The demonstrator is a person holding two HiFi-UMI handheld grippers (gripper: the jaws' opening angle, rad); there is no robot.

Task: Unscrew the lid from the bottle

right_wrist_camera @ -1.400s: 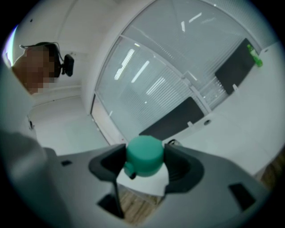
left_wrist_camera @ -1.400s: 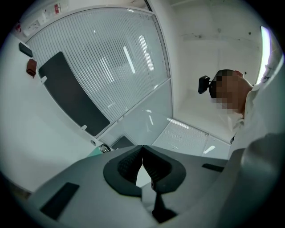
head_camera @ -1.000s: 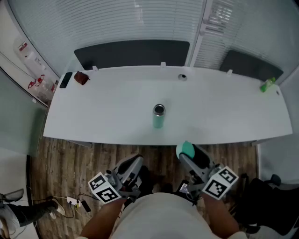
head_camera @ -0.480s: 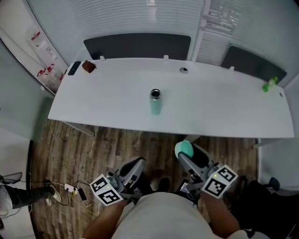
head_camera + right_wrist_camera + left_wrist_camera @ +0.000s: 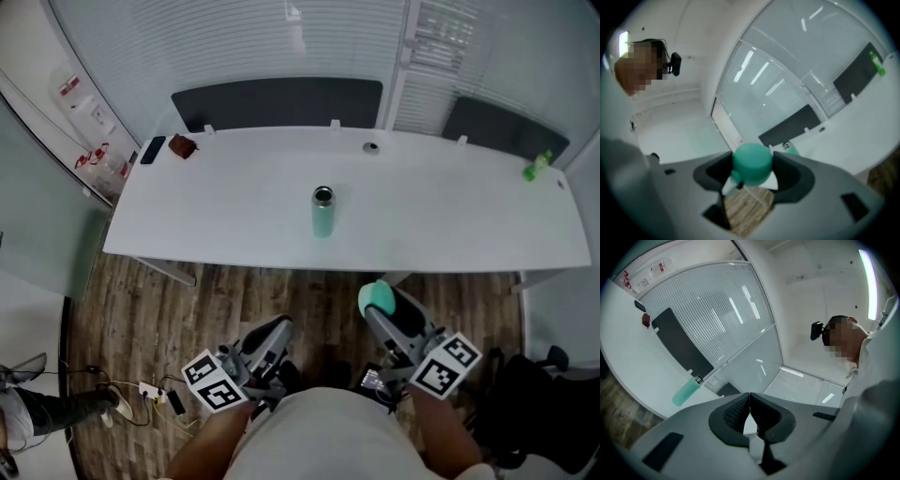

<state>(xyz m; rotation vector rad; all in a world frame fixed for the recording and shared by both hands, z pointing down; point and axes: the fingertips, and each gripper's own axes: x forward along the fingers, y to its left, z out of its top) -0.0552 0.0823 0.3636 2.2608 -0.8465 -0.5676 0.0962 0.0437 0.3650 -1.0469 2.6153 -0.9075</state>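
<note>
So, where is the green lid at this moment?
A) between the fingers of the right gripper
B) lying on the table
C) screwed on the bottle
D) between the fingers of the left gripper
A: in the right gripper view the lid sits clamped between the fingers of the right gripper, and the bottle stands with an open mouth.

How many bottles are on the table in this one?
2: the teal bottle near the middle of the table, and a small green bottle at its far right end. None seems hidden.
</note>
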